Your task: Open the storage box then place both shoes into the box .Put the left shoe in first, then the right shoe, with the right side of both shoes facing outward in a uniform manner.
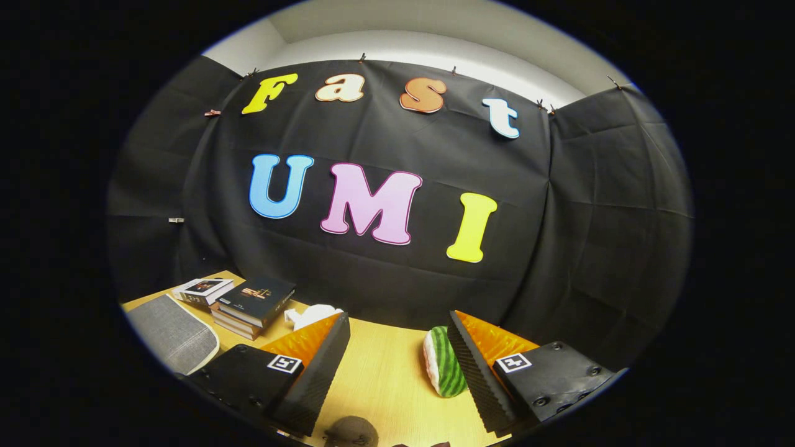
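Gripper [397,347] open, fingers spread wide, nothing between them but bare counter [385,379]. Dark round object [351,431] at 6 o'clock, too cut off to identify. Watermelon-pattern slipper [444,363] touching or just beside the right finger's inner side, 3 o'clock. White object [310,315] behind left fingertip, 11 o'clock. Grey pad [174,335] at 9 o'clock. Book stack [251,305] beyond, 10 o'clock.
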{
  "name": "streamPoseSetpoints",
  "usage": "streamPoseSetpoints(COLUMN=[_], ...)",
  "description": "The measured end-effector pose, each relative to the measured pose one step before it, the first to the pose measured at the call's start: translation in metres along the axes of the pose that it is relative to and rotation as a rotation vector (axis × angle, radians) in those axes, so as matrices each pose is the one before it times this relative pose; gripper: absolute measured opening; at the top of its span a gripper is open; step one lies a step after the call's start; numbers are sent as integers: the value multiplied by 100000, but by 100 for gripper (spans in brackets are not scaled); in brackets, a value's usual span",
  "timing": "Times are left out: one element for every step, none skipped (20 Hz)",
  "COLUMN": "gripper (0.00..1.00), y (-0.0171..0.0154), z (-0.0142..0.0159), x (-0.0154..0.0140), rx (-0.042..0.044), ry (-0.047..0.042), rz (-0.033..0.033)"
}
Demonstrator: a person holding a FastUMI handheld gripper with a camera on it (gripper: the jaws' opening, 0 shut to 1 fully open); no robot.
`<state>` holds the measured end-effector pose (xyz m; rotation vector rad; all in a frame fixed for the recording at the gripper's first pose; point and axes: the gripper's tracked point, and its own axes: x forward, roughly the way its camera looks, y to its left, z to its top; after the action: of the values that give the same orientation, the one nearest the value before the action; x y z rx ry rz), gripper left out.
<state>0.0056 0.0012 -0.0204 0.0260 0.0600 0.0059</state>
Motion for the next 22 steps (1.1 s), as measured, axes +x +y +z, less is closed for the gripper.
streamPoseSetpoints(gripper=[97,97,97,97,97,97,97,97,97,98,97,97,97,98,99,98,99,99,99,99,98,98], y=[188,166,111,322,805,1143,1359,1314,1393,1484,1448,1349,1304,1215,1214,1353,1051,852,812,627,595,582], z=[-66,-60,11,-48,-125,-243,-424,-608,-583,-708,-1058,-1237,-1255,-1433,-1435,-1612,-1207,-1186,-1075,-1104,-1005,-974], x=[142,79,97,128,114,145,148,110,212,265,486,432,382,298,303,340,560,874,954,845,878,855], rx=[41,-67,-146,-40,488,1510,2304,2844,2850,2596,2991,3545,4294,5018,5525,6737,6256,6367,6721,7019,7088,6669], ry=[260,203,-43,143,457,1125,1631,2387,2020,2498,3118,3873,4734,4931,4808,5171,3654,3148,3044,2585,2837,3291], rz=[560,351,458,1095,2898,4418,5387,5813,6272,6766,6680,6595,6939,6465,6216,7049,5629,5335,5241,5367,5293,4853])
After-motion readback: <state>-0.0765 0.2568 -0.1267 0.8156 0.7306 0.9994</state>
